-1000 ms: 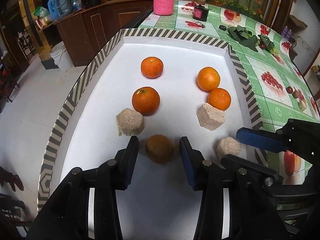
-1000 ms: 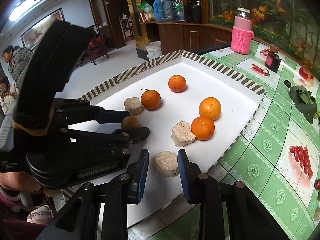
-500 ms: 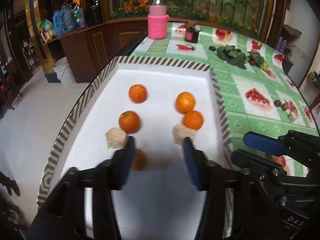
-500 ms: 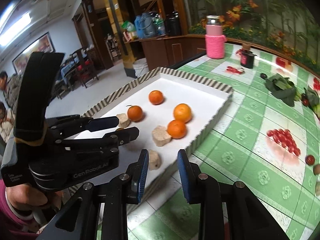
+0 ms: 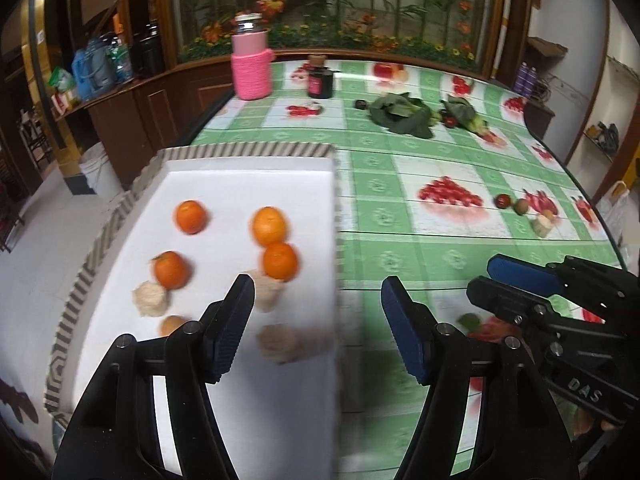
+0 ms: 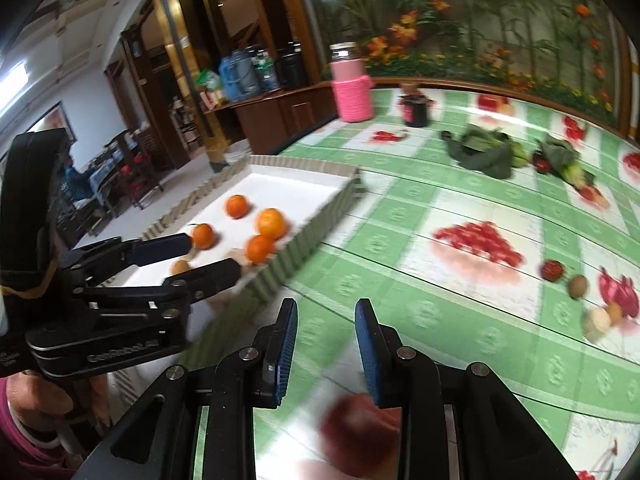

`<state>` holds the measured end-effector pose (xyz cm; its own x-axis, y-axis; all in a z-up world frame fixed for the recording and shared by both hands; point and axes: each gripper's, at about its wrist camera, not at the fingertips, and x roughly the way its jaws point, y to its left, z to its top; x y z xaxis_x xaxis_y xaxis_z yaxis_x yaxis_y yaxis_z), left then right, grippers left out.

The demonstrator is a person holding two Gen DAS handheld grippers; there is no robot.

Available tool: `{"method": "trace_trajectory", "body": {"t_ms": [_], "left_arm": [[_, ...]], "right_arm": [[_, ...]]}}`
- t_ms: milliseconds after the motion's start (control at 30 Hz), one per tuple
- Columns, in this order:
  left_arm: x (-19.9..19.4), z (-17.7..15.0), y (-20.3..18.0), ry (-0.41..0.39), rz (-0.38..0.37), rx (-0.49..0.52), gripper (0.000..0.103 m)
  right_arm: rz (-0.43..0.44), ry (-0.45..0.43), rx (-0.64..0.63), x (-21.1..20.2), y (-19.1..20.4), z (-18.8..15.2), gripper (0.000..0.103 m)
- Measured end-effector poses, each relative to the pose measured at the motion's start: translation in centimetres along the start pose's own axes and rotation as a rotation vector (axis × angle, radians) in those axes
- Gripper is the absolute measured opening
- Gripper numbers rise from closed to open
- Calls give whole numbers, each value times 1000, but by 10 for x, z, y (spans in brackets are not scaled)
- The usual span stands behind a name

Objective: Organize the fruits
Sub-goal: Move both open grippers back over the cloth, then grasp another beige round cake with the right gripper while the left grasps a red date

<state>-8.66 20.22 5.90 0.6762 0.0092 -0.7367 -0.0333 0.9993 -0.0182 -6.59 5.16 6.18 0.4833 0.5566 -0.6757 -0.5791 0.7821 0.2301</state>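
A white tray with a striped rim holds several oranges, beige lumps and one brown fruit. My left gripper hovers over the tray's right edge. Its jaws are opening and nothing is between them. My right gripper is above the green tablecloth, right of the tray. Its fingers stand a narrow gap apart with nothing in it. On the cloth to the right lie a small red fruit, a brown fruit and a pale piece.
A pink knitted jar and a dark jar stand at the table's far side. Leafy greens lie behind the loose fruits. The tablecloth is printed with fruit pictures. A person sits far off at the left.
Both grippers have drawn back from the tray and swung right. The left jaws have widened, and the brown fruit stays on the tray. The right gripper has left the beige lump.
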Motion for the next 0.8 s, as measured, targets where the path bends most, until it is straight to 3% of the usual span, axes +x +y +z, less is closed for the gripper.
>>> {"method": "trace_trajectory", "body": {"t_ms": [433,800], "left_arm": [[26,14,-67,81,-187,32,66],[50,35,-119,129,-224,114,66]], "right_arm": [[-213,-17,201,-42,-113,-30,29],[-302,20,282,-54,-188,-29,29]]}}
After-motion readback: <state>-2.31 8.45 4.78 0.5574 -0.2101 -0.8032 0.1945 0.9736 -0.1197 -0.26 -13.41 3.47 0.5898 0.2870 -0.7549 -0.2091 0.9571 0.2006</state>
